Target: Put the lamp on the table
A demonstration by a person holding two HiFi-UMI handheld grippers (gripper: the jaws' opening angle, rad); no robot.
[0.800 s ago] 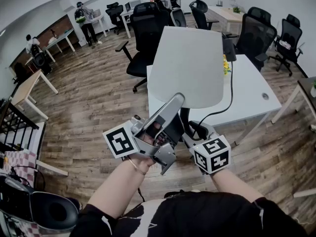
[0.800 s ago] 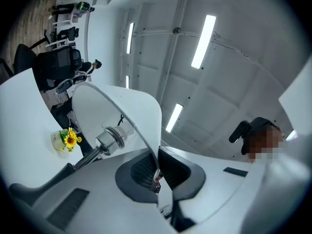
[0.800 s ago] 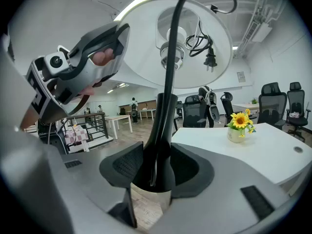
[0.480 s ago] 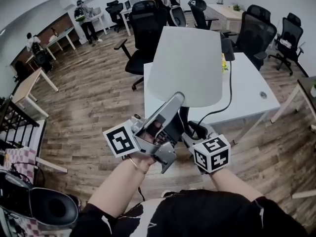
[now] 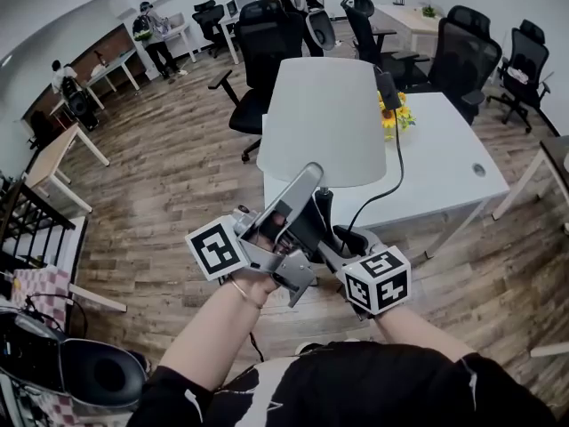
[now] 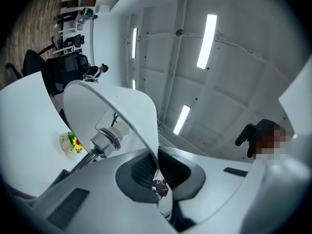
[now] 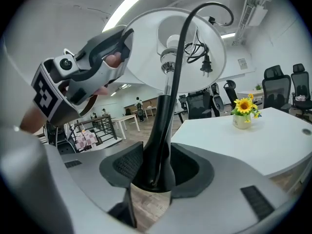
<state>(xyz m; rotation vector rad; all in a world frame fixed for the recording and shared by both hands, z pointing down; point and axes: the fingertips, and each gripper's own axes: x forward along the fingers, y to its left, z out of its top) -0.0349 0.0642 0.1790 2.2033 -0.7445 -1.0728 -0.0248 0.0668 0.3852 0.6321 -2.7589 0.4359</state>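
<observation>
A lamp with a white shade [image 5: 324, 118] and a black stem [image 7: 163, 126] hangs in the air in front of the white table [image 5: 444, 163], held by both grippers. My left gripper [image 5: 307, 178] is shut on the lower rim of the shade [image 6: 122, 106], which runs down between its pads [image 6: 157, 162]. My right gripper [image 5: 331, 234] is shut on the thick black foot of the stem, which fills the gap between its jaws [image 7: 155, 172]. The black cord [image 5: 396, 167] loops up from the stem, and its plug [image 7: 204, 65] hangs inside the shade.
A small pot of sunflowers [image 5: 391, 114] stands on the table just behind the shade. Black office chairs [image 5: 267, 38] ring the table's far side and right. More desks and people are at the far left. The floor below is wood.
The lamp and both grippers have shifted a little left, and the sunflowers now show beside the shade. Both grips are unchanged.
</observation>
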